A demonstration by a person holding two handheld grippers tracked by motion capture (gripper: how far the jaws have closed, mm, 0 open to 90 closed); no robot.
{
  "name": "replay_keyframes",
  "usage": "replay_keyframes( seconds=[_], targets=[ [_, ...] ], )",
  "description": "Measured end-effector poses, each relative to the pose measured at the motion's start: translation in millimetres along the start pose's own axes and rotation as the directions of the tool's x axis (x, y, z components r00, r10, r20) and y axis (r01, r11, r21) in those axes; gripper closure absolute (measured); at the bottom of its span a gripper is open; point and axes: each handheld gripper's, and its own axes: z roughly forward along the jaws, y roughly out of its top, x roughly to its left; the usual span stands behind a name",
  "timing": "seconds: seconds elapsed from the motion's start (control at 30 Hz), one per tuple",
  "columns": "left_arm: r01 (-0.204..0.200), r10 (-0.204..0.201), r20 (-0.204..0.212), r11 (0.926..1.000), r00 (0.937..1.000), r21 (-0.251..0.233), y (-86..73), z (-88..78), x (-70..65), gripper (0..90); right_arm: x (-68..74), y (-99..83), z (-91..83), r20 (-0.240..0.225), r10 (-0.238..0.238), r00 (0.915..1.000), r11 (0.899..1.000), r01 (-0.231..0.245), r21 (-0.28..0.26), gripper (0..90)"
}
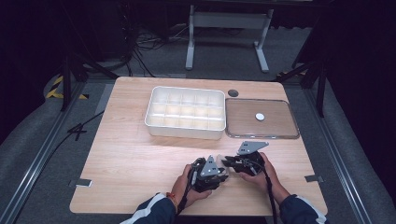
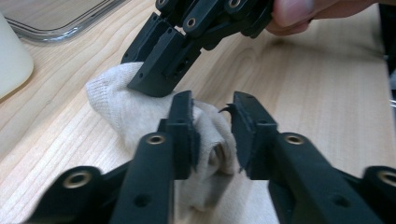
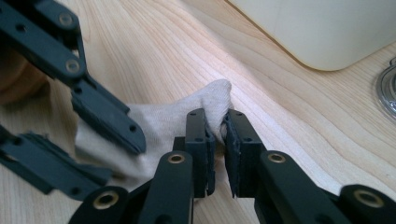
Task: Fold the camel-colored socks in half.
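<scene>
A lab-like recording space: dark curtained surroundings, loose floor cables (image 1: 140,46), metal frame rails (image 1: 37,158) around a wooden table (image 1: 130,158)

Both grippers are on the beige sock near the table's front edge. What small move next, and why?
Probably close the left gripper on the sock: its jaws stand apart with a fold between them, while the right gripper already pinches the other end.

A light wooden table (image 1: 140,158) is set on grey carpet (image 1: 42,140). Behind it, a white metal frame (image 1: 229,28) and tangled black cables (image 1: 144,44) are seen. Dark surroundings are lit from above. Black-and-yellow tape (image 1: 58,86) is stuck at left.
</scene>
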Motion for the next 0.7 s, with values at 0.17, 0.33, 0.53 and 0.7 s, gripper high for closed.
replay_keyframes(
  seconds=[0.17, 0.33, 0.53, 0.7],
  targets=[
    [0.03, -0.029, 0.024, 0.9978, 0.9993, -0.059, 3.3, -24.4, 9.2, 63.4, -2.0, -3.3, -0.8, 0.011, -0.003, 0.9999, 1.0, 0.002, 0.008, 82.2],
    [0.085, -0.083, 0.025, 0.9934, 0.9962, -0.077, 1.6, -28.0, 19.0, 66.3, -0.2, -4.7, -1.2, 0.023, -0.012, 0.9997, 1.0, 0.012, 0.004, 82.2],
    [-0.007, 0.007, 0.047, 0.9999, 0.9989, 0.008, -2.0, -4.6, 3.1, 69.5, 4.3, -5.2, -1.5, 0.043, -0.034, 0.9985, 0.999, 0.033, 0.014, 82.3],
    [-0.026, 0.025, 0.047, 0.9993, 0.9986, 0.028, -4.7, -1.5, 1.5, 72.5, 4.5, -5.7, -2.0, 0.046, -0.051, 0.9976, 0.999, 0.05, 0.021, 81.5]
  ],
)
